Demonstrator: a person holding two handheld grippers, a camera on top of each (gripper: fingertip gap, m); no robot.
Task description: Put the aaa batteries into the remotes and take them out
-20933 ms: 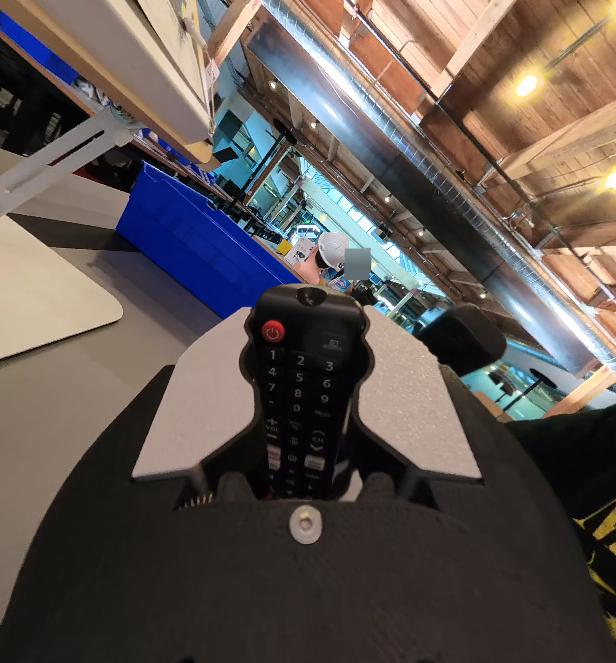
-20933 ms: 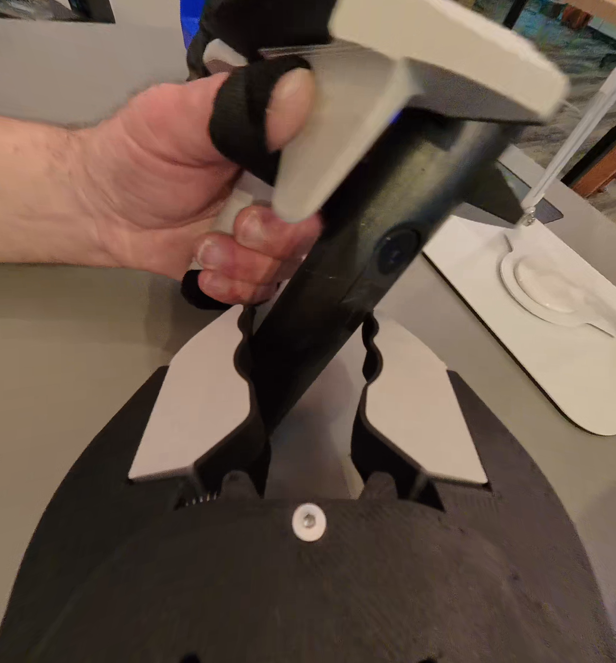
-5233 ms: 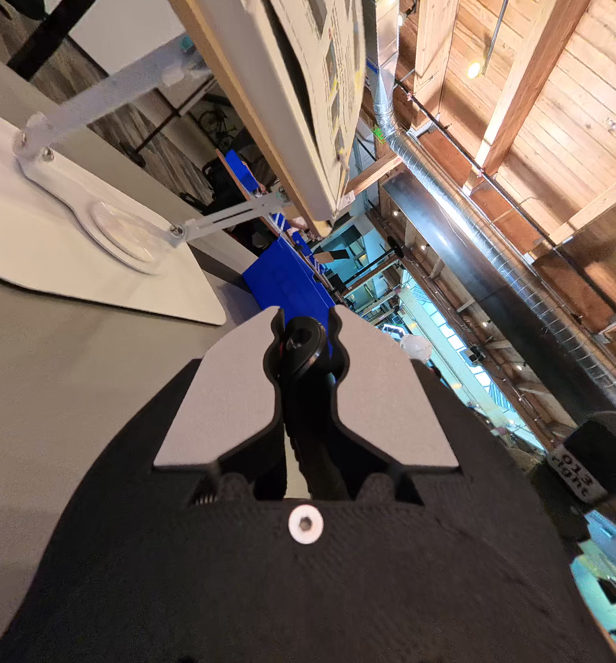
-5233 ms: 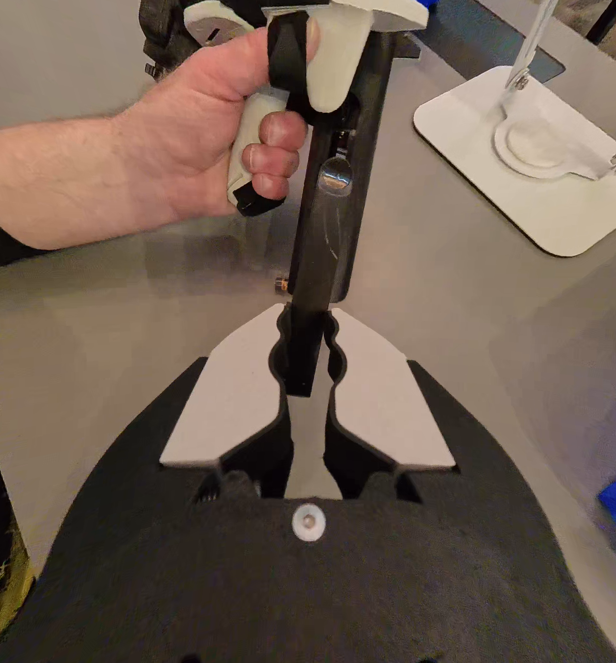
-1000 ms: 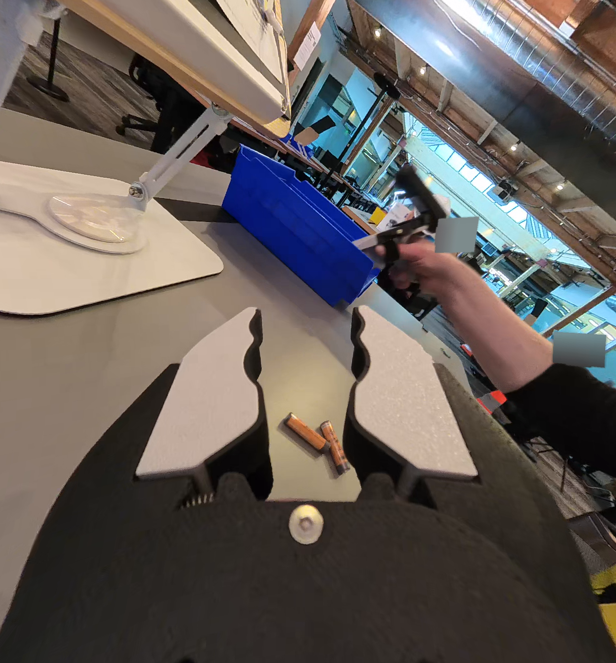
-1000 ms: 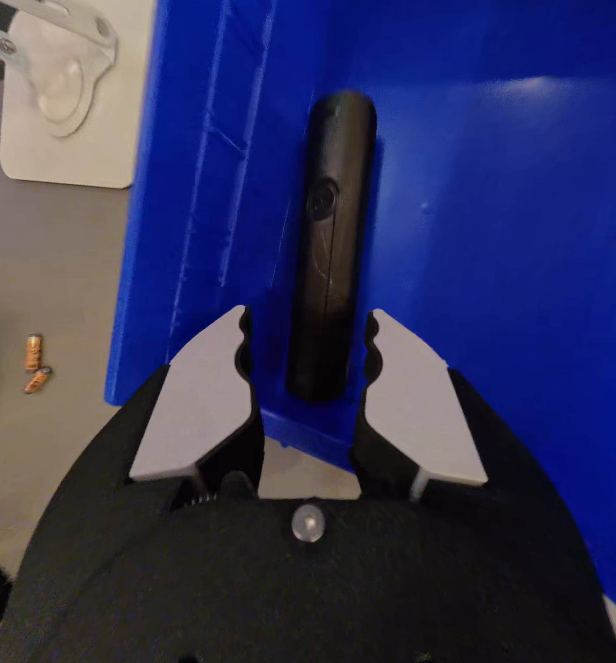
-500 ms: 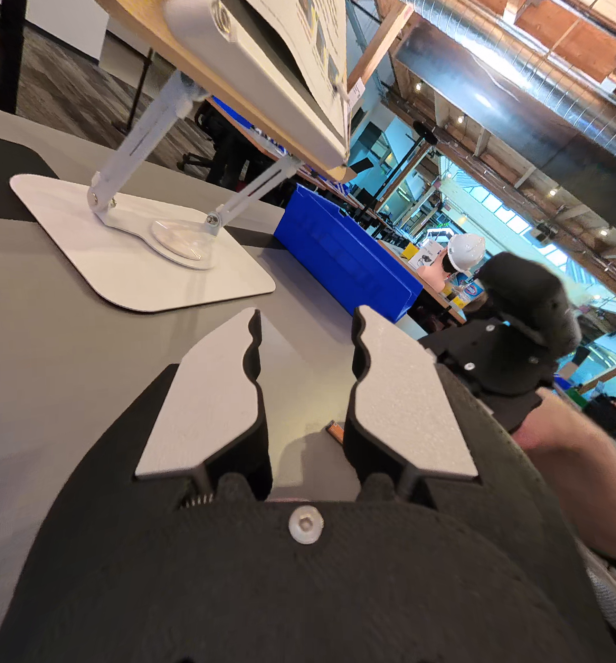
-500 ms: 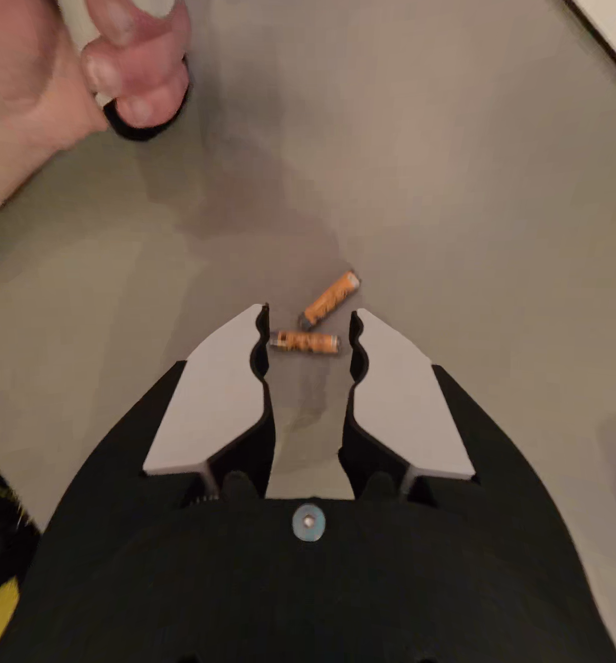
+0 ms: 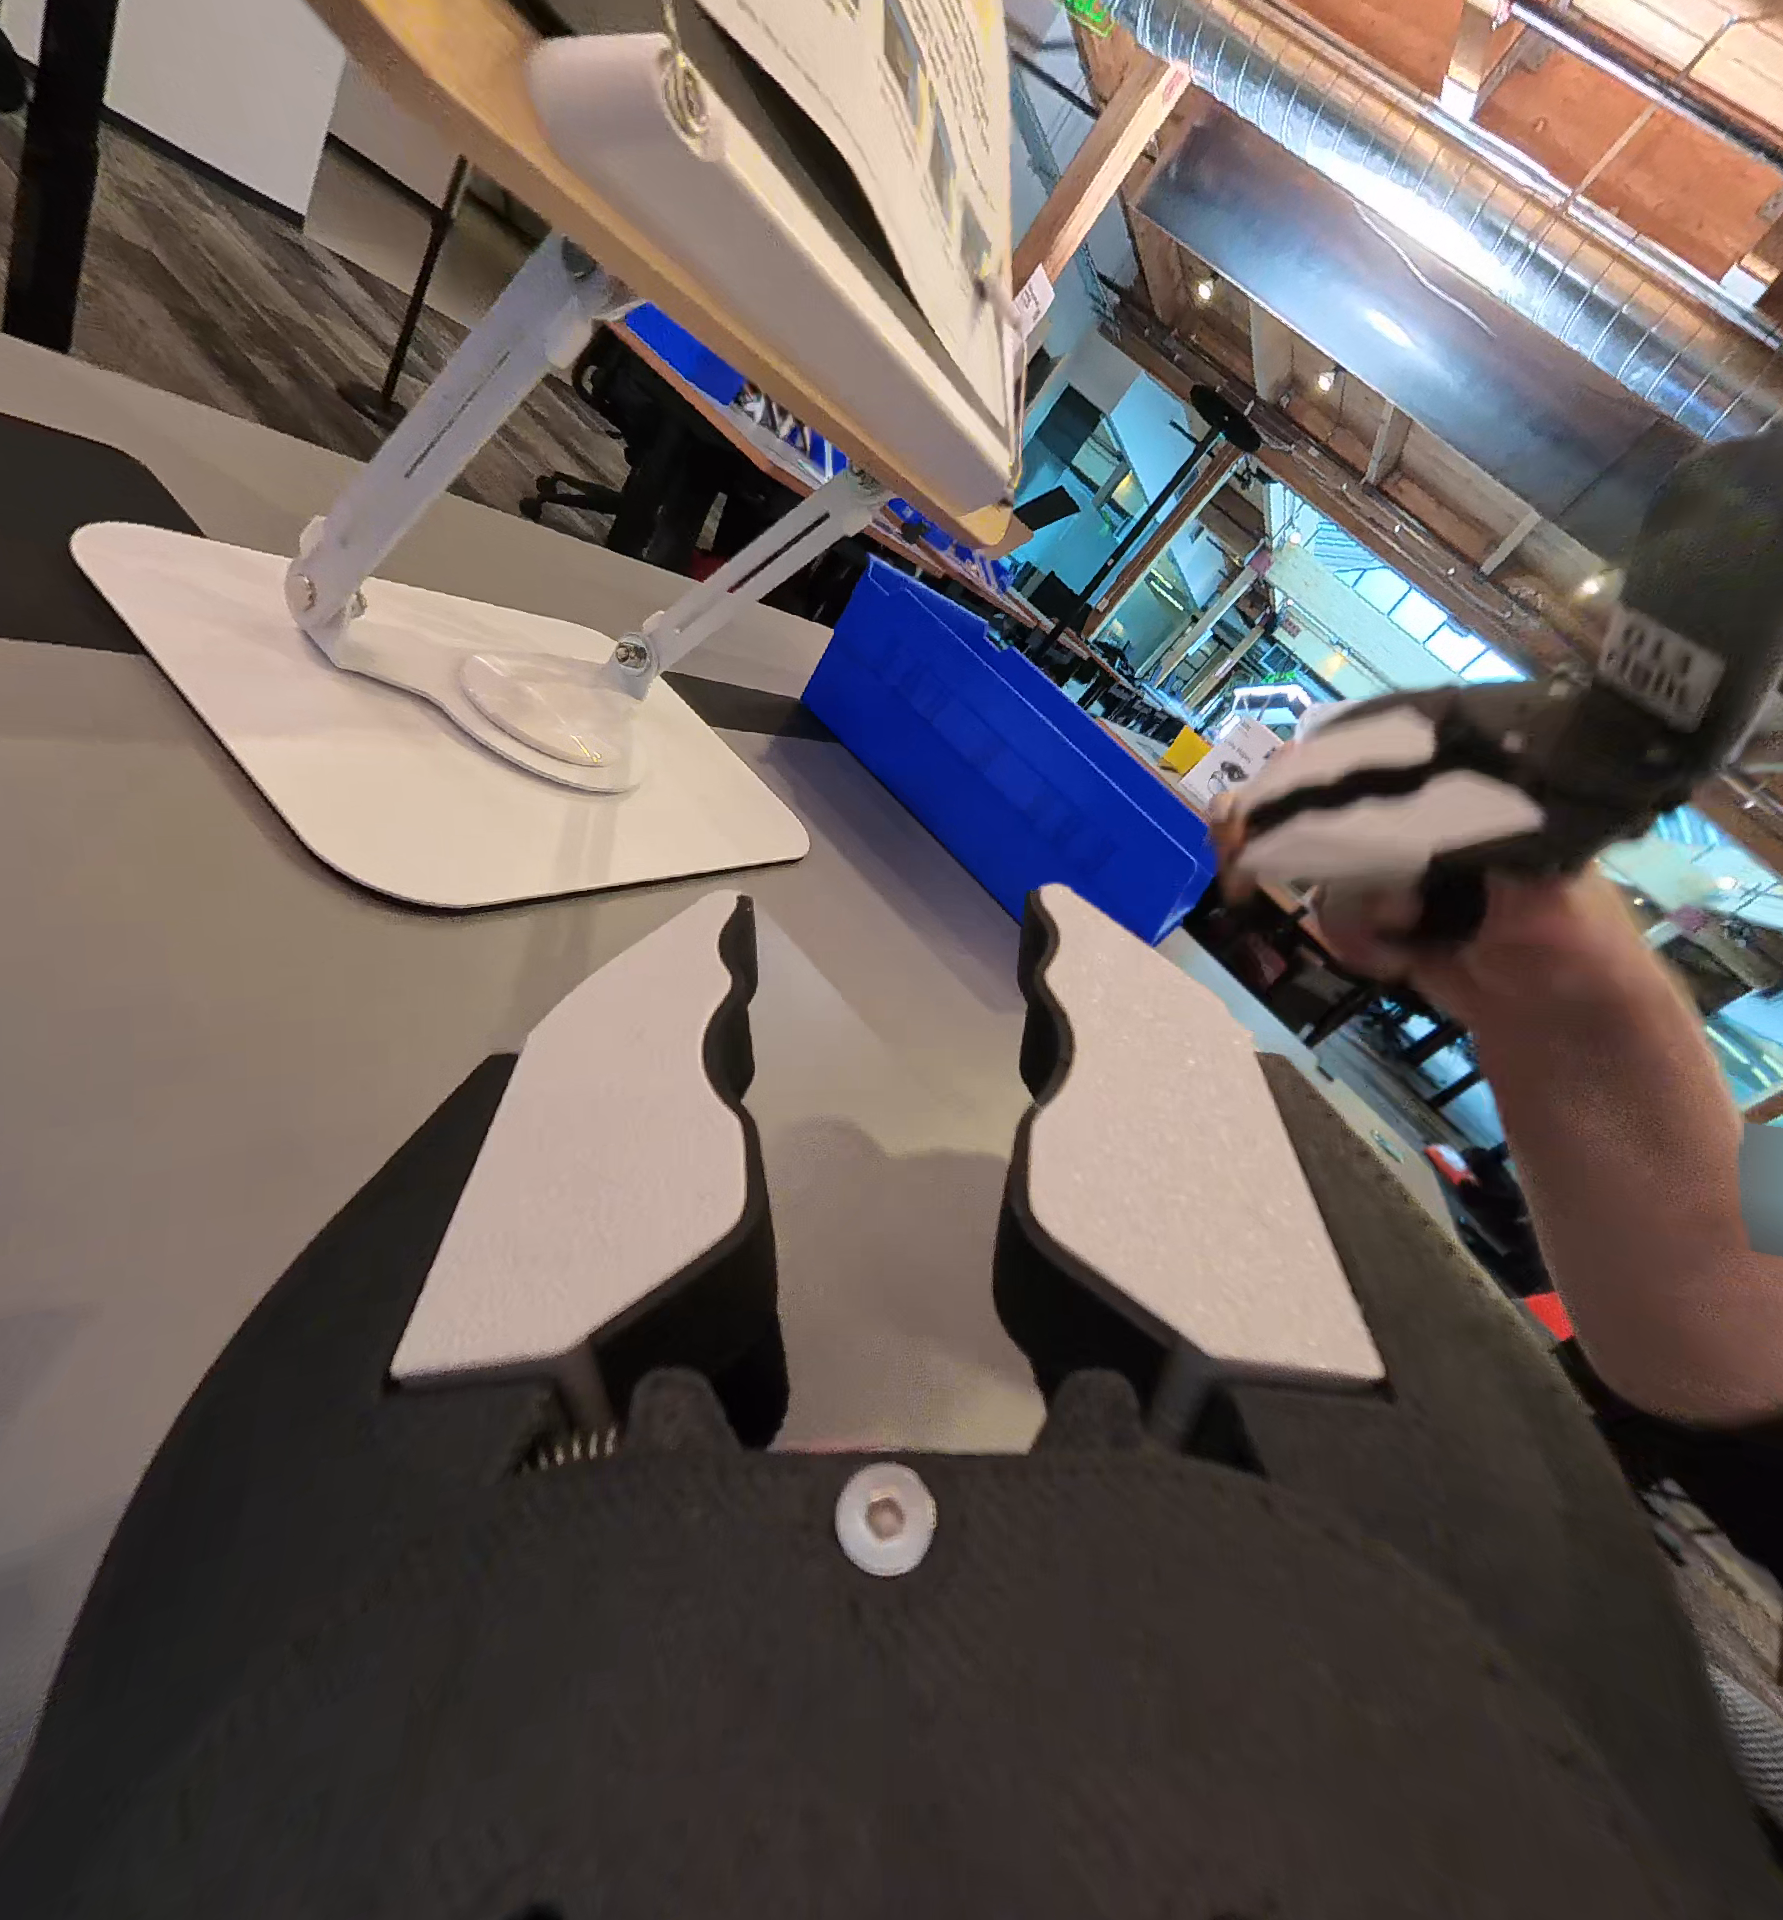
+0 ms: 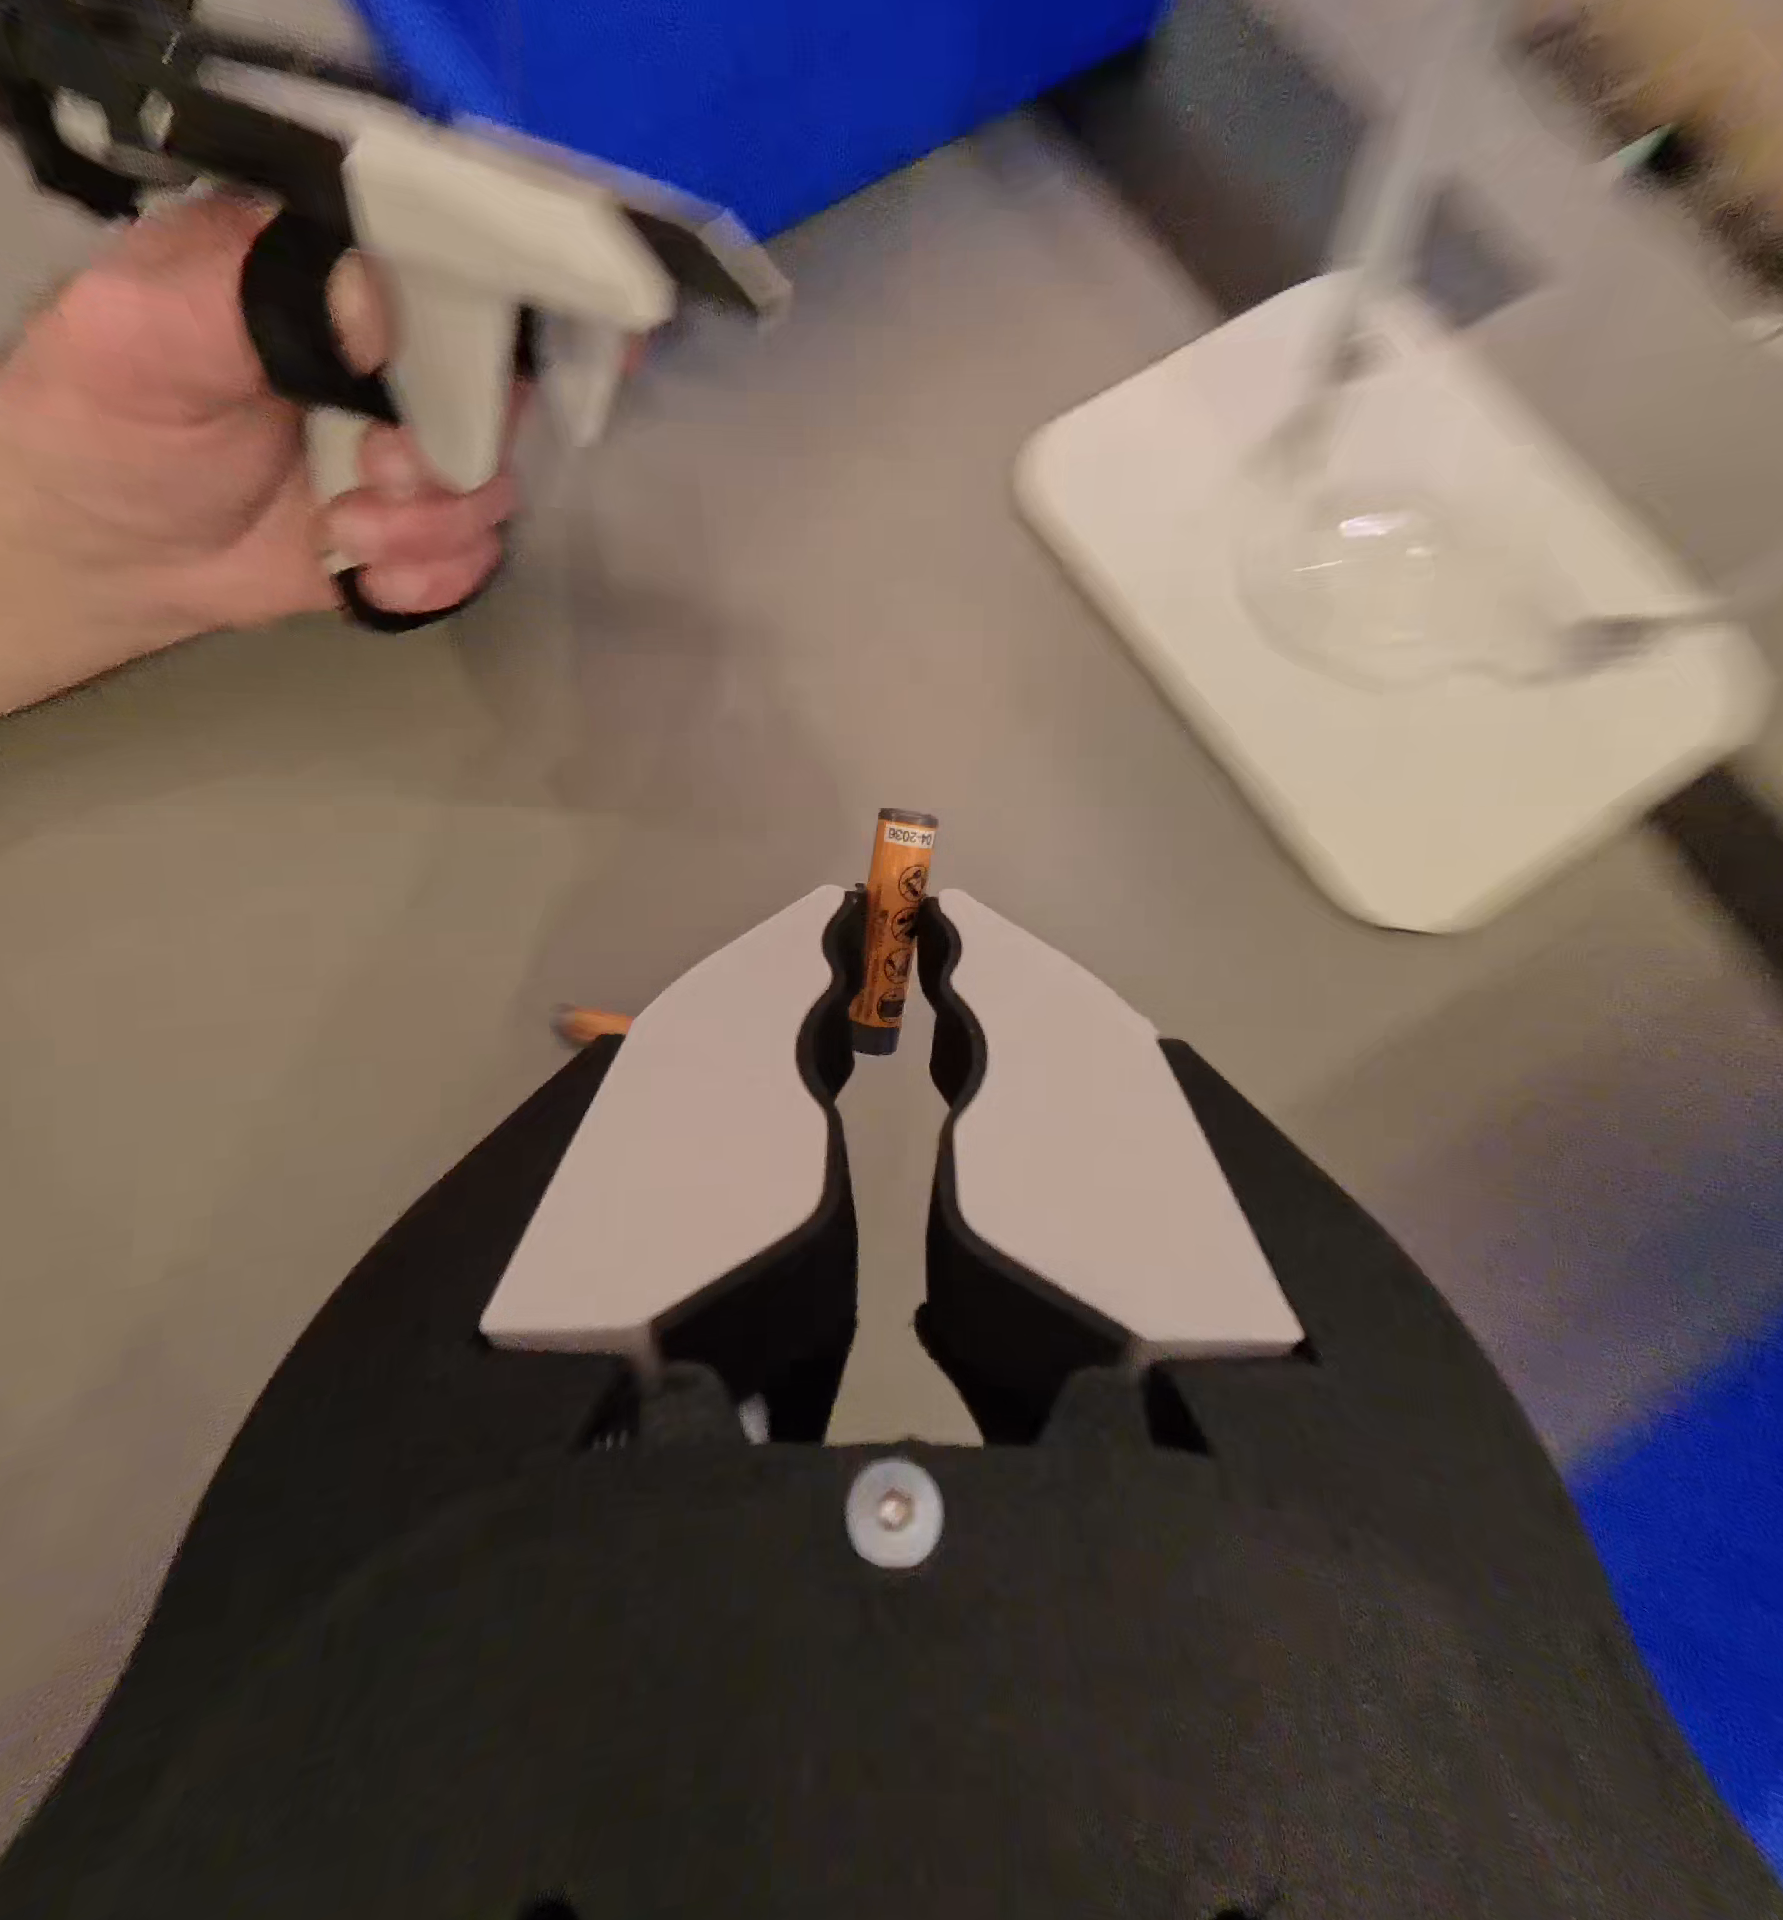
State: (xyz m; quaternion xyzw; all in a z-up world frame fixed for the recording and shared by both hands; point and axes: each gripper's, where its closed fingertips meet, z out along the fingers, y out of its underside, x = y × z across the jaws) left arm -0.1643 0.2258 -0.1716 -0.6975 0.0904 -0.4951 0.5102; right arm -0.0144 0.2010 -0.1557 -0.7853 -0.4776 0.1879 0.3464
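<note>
My right gripper (image 10: 889,902) is shut on an orange AAA battery (image 10: 893,930), held lengthwise between the fingertips above the grey table (image 10: 243,987). A second orange battery (image 10: 588,1022) lies on the table, half hidden by my left finger. My left gripper (image 9: 882,920) is open and empty, low over the table. In the right wrist view it shows at upper left (image 10: 596,343), held by a hand. In the left wrist view the right gripper (image 9: 1386,800) is at the right, raised, held by a hand. No remote is in view.
A blue bin (image 9: 1001,779) stands on the far side of the table; it also shows in the right wrist view (image 10: 741,94). A white stand base (image 9: 399,758) with arms holding a tilted board sits at the left (image 10: 1386,644). Left tips to right tips: about 15 cm.
My right gripper has closed on one of the two batteries and lifted it off the table. My left gripper stays open and has tilted up and away from the batteries.
</note>
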